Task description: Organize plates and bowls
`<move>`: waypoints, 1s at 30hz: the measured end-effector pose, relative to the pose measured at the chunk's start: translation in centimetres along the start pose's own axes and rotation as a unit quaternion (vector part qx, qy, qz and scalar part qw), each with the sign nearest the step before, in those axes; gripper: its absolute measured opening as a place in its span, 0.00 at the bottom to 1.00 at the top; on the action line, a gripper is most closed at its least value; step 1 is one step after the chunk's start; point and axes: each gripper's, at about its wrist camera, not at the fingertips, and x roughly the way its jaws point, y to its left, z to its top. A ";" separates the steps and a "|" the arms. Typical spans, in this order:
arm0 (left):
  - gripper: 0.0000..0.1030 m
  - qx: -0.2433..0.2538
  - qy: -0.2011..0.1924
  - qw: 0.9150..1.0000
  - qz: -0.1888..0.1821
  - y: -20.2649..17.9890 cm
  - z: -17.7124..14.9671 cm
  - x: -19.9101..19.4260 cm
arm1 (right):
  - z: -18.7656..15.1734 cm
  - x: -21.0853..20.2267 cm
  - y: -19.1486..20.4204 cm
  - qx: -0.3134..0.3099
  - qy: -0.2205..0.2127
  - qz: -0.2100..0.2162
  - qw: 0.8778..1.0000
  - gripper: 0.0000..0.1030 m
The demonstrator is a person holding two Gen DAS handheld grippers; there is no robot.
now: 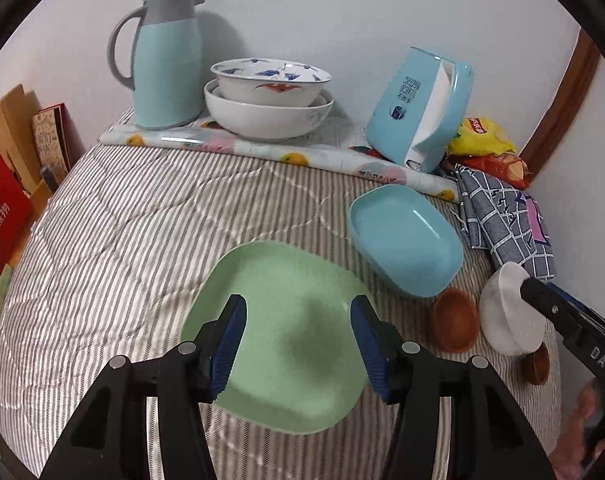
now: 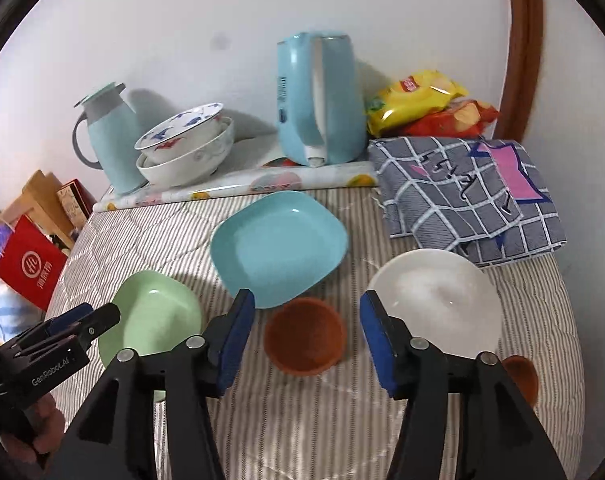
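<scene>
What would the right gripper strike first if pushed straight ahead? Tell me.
Probably the small round brown wooden bowl: it lies on the striped cloth directly ahead of the right gripper, centred between its open, empty jaws. Depth is unclear; the square blue plastic plate lies just beyond.

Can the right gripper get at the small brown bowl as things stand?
Probably yes. The right gripper is open, holds nothing, and the brown bowl lies just ahead between its fingers. Blue plate and white bowl sit close beside it, not over it.

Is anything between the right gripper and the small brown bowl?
Nothing visible. The right gripper is open, and the brown bowl sits on the striped cover straight ahead, apart from the blue plate and white bowl.
</scene>
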 end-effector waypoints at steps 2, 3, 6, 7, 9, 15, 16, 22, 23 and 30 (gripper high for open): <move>0.51 0.002 -0.008 1.000 0.004 -0.8 0.5 0.0 | 0.5 0.2 -0.8 0.005 0.006 0.009 1.000 0.57; 0.51 0.004 -0.012 1.000 0.006 -1.1 0.7 0.1 | 0.7 0.3 -1.1 0.010 0.007 0.010 1.000 0.57; 0.51 0.012 -0.009 1.000 0.011 -1.9 1.3 0.5 | 1.3 0.5 -1.9 0.009 0.005 0.009 1.000 0.57; 0.51 0.012 -0.004 1.000 0.003 -2.1 1.5 0.8 | 1.5 0.8 -2.1 0.008 0.006 0.008 1.000 0.57; 0.51 0.005 0.003 1.000 0.000 -2.2 2.1 1.5 | 1.8 1.2 -2.5 0.008 0.012 0.009 1.000 0.57; 0.51 0.016 0.016 1.000 0.010 -3.2 3.1 3.5 | 3.1 3.2 -3.3 0.008 0.025 0.014 1.000 0.57; 0.51 0.018 0.018 1.000 0.013 -3.4 3.2 3.8 | 3.3 3.6 -3.3 0.008 0.026 0.016 1.000 0.57; 0.51 0.027 0.029 0.999 0.018 -4.0 4.5 6.2 | 4.6 5.5 -3.8 0.016 0.024 0.018 0.999 0.57; 0.51 0.026 0.029 0.999 0.017 -4.1 4.7 6.5 | 4.8 5.9 -3.9 0.018 0.024 0.016 0.999 0.57; 0.51 0.015 0.031 0.999 0.006 -4.2 5.8 8.9 | 5.4 9.0 -4.3 0.020 0.046 0.010 0.999 0.52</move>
